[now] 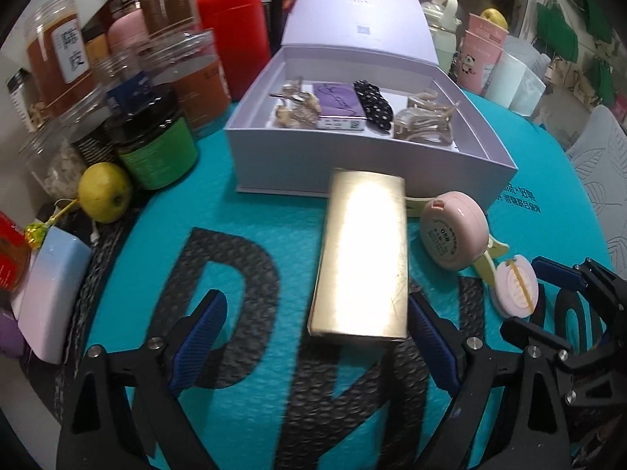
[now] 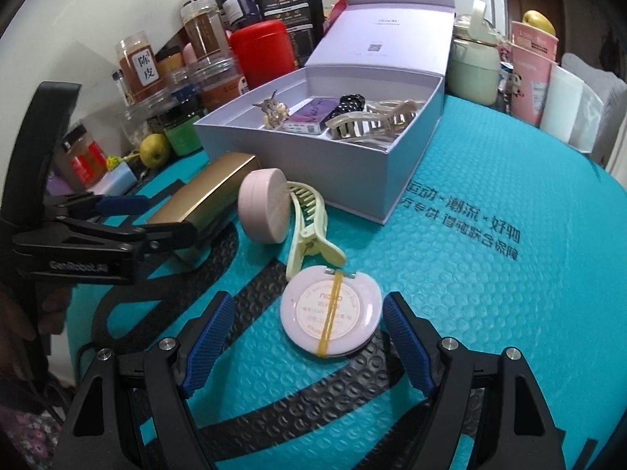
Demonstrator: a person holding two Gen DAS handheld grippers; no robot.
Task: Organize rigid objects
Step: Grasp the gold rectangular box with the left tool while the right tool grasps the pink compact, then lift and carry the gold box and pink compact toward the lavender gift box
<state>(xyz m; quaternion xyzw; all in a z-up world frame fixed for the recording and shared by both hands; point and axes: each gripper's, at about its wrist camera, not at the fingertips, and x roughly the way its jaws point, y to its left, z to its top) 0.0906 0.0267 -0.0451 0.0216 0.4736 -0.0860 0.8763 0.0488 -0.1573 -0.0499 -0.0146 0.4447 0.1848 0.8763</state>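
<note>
Left tongs (image 1: 313,337) spread wide, right tongs (image 2: 309,337) likewise — both low (hand-held)

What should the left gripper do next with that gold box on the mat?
Probably ease the left gripper a little further forward and close on the gold box. Both grippers are open; the box's near end sits between the left fingers, close against one and apart from the other, so nothing grips it yet. The lavender box just beyond stands open, with room for it.
</note>
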